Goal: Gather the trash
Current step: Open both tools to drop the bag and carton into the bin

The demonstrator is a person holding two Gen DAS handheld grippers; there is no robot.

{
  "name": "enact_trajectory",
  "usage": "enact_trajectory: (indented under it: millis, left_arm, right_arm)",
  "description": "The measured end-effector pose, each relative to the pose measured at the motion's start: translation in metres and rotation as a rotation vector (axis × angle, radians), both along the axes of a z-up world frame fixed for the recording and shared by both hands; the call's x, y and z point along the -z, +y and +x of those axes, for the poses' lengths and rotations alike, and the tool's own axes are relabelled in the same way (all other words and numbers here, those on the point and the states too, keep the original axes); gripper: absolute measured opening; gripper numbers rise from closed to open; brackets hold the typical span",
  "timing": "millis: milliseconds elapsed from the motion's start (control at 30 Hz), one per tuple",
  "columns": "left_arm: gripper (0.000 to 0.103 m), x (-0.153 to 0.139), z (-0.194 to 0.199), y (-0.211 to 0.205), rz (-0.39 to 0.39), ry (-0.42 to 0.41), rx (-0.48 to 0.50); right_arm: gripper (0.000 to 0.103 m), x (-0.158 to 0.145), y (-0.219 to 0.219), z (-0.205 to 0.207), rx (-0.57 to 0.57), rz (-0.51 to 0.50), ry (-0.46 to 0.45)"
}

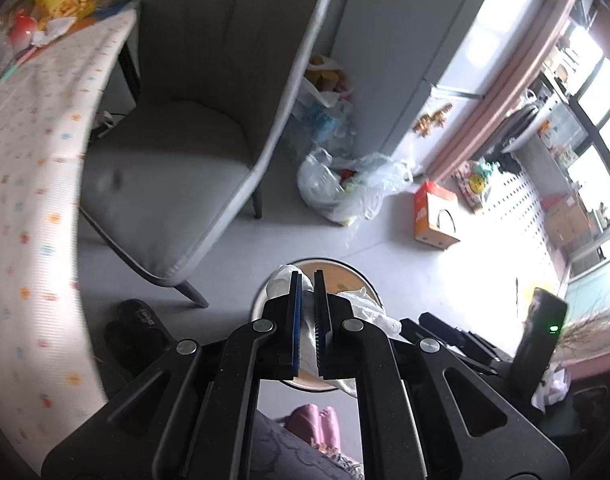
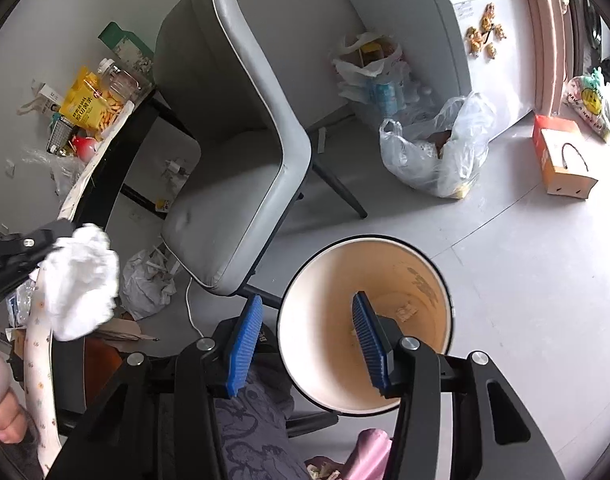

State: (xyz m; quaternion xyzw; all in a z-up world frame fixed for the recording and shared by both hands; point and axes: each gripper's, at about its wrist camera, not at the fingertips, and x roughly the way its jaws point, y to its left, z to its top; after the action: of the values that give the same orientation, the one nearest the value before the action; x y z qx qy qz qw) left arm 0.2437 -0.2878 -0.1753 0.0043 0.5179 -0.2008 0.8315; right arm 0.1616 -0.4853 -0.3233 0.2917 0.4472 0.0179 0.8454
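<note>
My right gripper (image 2: 305, 344) is shut on the rim of a large paper cup (image 2: 325, 364), one blue pad inside it and one outside. The cup is open toward the camera and holds only small scraps. My left gripper (image 1: 307, 320) is shut on a crumpled white tissue (image 1: 369, 308). In the right wrist view that tissue (image 2: 81, 284) hangs from the left gripper at the far left, apart from the cup. In the left wrist view the cup (image 1: 345, 270) lies just below the left fingers.
A grey chair (image 2: 241, 152) stands ahead. A table with a patterned cloth (image 1: 29, 184) is at the left, with snack bags (image 2: 91, 106) on it. Plastic bags (image 2: 437, 156) and an orange box (image 2: 561, 160) lie on the floor. A person's legs are below.
</note>
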Motion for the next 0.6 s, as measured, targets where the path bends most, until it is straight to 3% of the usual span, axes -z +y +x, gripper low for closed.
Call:
enact_trajectory:
  millis: [100, 167, 233, 267, 533, 600]
  left_arm:
    - [0.007, 0.006, -0.002, -0.014, 0.003, 0.014, 0.037]
    - [0.014, 0.011, -0.002, -0.021, -0.012, 0.041, 0.064]
    - [0.065, 0.014, -0.002, -0.022, -0.030, 0.059, 0.067]
    - [0.072, 0.014, -0.003, -0.020, -0.046, 0.050, 0.061]
    - [0.089, -0.011, -0.009, -0.003, -0.089, 0.000, 0.042]
    - [0.091, -0.019, -0.011, 0.005, -0.103, -0.013, 0.031]
  right_arm:
    - [0.048, -0.012, -0.012, -0.010, 0.020, -0.010, -0.017]
    - [0.051, -0.023, -0.020, -0.018, 0.048, -0.023, -0.034]
    - [0.052, -0.031, -0.028, -0.025, 0.071, -0.033, -0.048]
    - [0.052, -0.035, -0.032, -0.029, 0.081, -0.040, -0.056]
    - [0.053, -0.049, -0.038, -0.036, 0.086, -0.074, -0.070]
    - [0.060, -0.053, -0.032, -0.035, 0.075, -0.071, -0.079]
